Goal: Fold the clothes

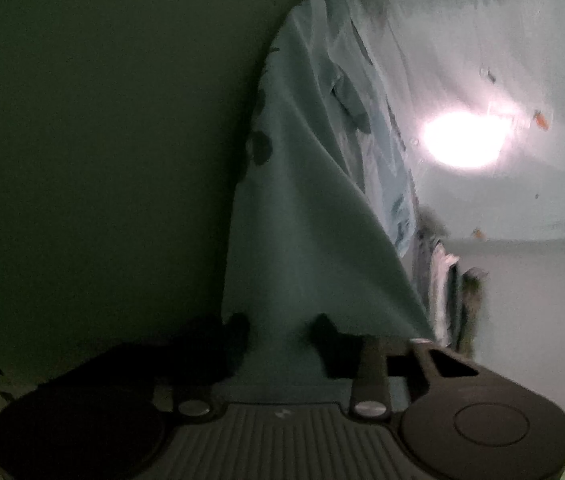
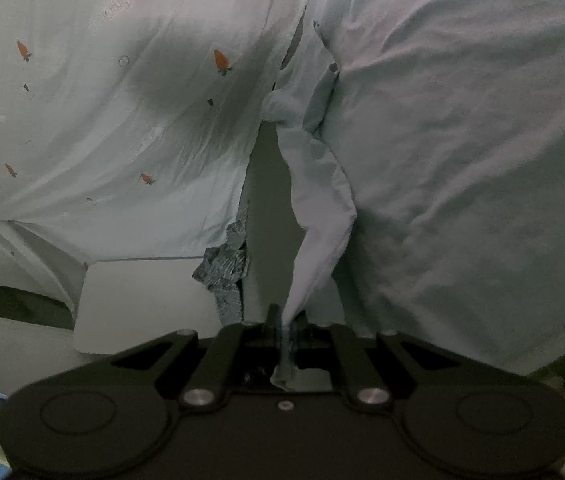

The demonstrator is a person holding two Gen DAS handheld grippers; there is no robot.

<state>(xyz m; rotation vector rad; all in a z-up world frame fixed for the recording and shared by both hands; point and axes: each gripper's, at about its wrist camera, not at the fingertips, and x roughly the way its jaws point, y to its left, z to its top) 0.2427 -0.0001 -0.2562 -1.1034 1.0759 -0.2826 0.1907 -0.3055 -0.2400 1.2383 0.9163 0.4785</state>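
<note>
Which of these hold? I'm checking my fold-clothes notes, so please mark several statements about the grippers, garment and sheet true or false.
1. The right gripper is shut on a fold of the pale green garment. True.
2. The sheet bears printed strawberries. False: the print is carrots.
3. Garment cloth lies between the fingers of the left gripper. True.
4. The garment lies flat, neatly folded. False: it hangs bunched and creased.
</note>
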